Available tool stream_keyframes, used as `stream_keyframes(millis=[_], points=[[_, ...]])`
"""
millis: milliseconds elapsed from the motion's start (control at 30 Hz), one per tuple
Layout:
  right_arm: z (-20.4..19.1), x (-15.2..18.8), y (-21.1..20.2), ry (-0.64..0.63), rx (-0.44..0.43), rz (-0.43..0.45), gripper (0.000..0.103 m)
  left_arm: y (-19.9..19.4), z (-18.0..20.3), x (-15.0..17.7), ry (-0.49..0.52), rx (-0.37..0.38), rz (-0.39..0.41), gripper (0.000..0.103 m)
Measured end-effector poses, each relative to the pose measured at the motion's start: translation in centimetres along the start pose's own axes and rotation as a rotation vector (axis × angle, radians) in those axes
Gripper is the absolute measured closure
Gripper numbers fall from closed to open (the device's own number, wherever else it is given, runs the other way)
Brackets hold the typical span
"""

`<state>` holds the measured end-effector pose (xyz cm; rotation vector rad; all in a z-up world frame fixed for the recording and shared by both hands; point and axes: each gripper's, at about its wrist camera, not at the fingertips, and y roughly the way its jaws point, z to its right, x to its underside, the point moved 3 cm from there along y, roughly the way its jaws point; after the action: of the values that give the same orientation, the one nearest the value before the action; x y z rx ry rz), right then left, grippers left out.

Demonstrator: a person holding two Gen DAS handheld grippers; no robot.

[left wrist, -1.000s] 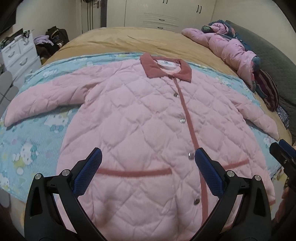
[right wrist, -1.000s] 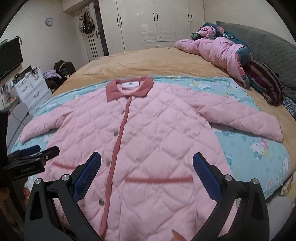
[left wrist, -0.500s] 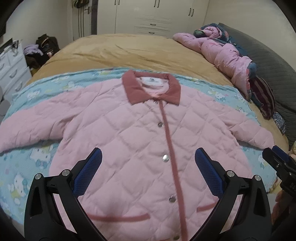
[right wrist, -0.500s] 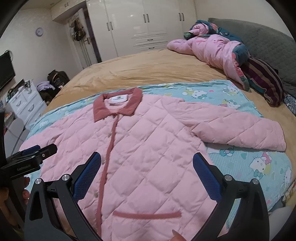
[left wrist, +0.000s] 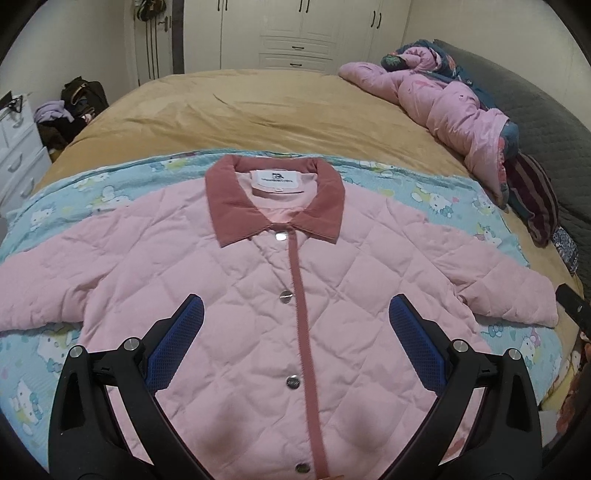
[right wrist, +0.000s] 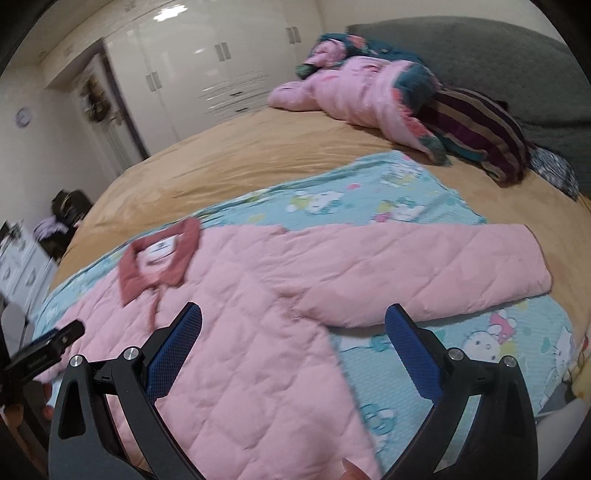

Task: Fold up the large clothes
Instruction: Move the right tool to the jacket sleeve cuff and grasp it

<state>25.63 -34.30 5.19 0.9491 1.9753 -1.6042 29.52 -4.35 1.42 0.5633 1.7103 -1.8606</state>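
Note:
A pink quilted jacket (left wrist: 258,295) with a dusty-red collar (left wrist: 229,206) and snap buttons lies flat and face up on a blue cartoon-print sheet (left wrist: 443,199). Both sleeves are spread out. My left gripper (left wrist: 295,317) is open and empty above the jacket's chest. My right gripper (right wrist: 293,325) is open and empty above the armpit where the right sleeve (right wrist: 424,273) joins the body of the jacket (right wrist: 240,350). The right view is blurred. The left gripper's tip also shows in the right wrist view (right wrist: 48,347).
The sheet lies on a tan bedspread (left wrist: 258,107). A crumpled pink quilt (left wrist: 443,107) and a striped cushion (left wrist: 535,199) lie at the right by a grey headboard (left wrist: 546,122). White drawers (left wrist: 18,155) and bags (left wrist: 74,107) stand at the left, wardrobes (left wrist: 295,33) behind.
Both grippers have moved forward along the jacket toward the collar. The right gripper has also swung right toward the right sleeve. Both stay open.

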Motion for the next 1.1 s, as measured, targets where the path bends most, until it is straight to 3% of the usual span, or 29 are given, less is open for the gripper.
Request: stream_keyframes(millis=[333,700,1100], points=[[9.5,-1.1,2.9,0.193,0.097,-0.006,0.004,3.7,2.5,-1.3,0.016,-0.020,-0.027,0.009],[19.1,0.2,7.4,0.385,0.260,-0.049,0.004,9.1,4.1,-1.3,0.028,-0.050,-0.082,0.009],[28.0,2.5,11.2,0.718,0.277,-0.086,0.004,12.5,7.0,-0.9,0.093,-0.044,-0.124,0.009]])
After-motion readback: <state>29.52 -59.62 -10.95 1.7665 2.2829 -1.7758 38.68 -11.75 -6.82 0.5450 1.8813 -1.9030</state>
